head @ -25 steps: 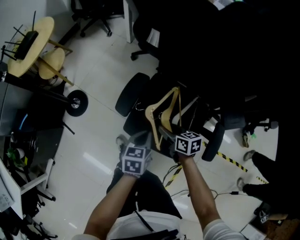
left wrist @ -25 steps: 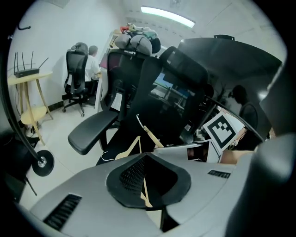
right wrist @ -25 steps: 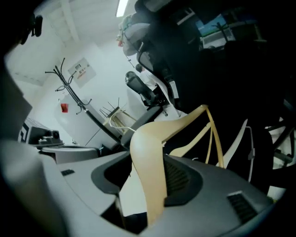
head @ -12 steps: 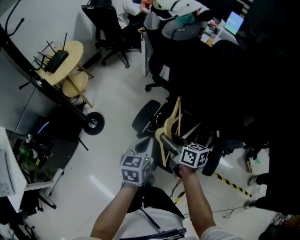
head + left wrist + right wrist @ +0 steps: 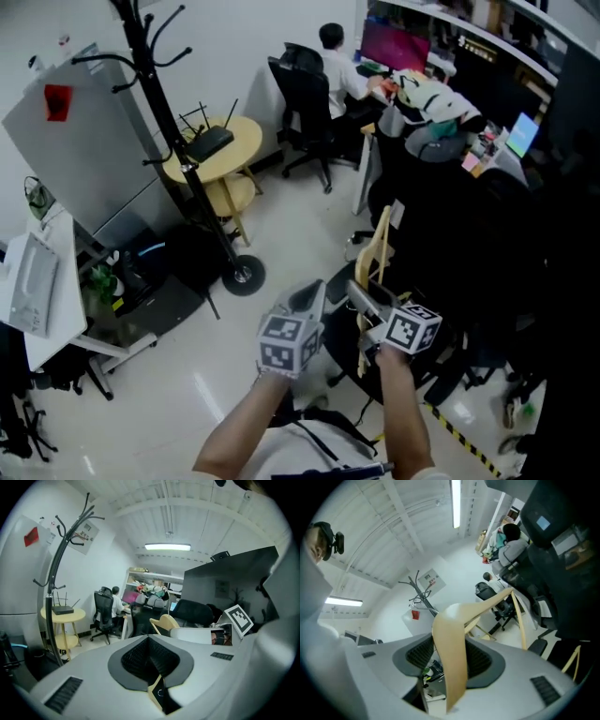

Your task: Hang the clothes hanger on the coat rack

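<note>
Right jaws hold the clothes hanger (image 5: 380, 251). The right gripper (image 5: 364, 302) is closed across one flat wooden arm, pads pressing on both faces, and in the right gripper view the wood fills the gap between them. The left gripper (image 5: 311, 298) is just beside it on the rack side, jaws closed together with nothing between them. It has no hold on the hanger. The relation that matters is that the coat rack (image 5: 178, 155) lies up and to the left of both jaws in the head view, well apart across open floor. Its black pole leans through the picture from the wheeled foot to the curved pegs at the top edge. My left gripper is the nearer one to the pole, but the hanger rides on the far side, in the right. The hanger's long axis runs away from my jaws and stands nearly on end. The gripped arm rises, bends at the shoulder and slopes off to the right, with the thin lower bar hanging below it. No view shows me the hook, so I cannot tell which way it faces. The hanger is pale tan wood with broad, smooth, rounded shoulders, bare of clothing, and looks light and rigid. My judgement is that it must cross leftward and reach peg height, hook turned toward the rack. A small round table (image 5: 220, 155) sits just behind the pole.
</note>
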A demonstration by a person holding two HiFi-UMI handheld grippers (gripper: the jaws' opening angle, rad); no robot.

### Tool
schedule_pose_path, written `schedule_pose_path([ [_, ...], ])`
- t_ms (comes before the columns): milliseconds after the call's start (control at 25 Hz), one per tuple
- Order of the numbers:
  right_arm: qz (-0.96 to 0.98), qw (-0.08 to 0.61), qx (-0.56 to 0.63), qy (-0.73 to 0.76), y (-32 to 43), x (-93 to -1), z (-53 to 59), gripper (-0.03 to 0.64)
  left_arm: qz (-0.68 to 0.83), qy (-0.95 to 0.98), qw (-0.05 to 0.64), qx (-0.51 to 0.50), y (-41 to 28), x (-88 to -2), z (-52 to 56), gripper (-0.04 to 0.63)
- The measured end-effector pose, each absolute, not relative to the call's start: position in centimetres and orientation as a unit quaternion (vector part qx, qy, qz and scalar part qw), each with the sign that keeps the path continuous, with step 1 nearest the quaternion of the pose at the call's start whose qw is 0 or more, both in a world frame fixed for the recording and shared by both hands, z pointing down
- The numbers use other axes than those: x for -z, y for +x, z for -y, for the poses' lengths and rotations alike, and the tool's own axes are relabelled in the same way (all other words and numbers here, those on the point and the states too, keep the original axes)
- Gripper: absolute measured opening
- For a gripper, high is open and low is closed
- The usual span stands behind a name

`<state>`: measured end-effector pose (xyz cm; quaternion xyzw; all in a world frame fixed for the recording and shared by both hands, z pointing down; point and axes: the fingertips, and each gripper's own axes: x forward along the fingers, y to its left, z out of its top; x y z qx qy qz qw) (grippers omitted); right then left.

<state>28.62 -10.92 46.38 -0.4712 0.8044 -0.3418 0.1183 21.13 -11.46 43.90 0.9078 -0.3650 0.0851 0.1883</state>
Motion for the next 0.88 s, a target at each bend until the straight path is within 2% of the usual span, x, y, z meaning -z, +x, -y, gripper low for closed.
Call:
schedule_pose_path([
  [480, -0.877, 0.123, 0.300, -0.354, 15.2, -35.3, 16.3, 0.230, 0.441, 0.890, 0.115, 0.007, 7.4, -31.0, 16.6, -0.003],
  [880, -0.898, 0.146, 0.270, -0.316, 5.9, -28.1, 22.3, 0.229, 0.442, 0.894, 0.072, 0.031, -1.9, -25.2, 21.6, -0.003],
])
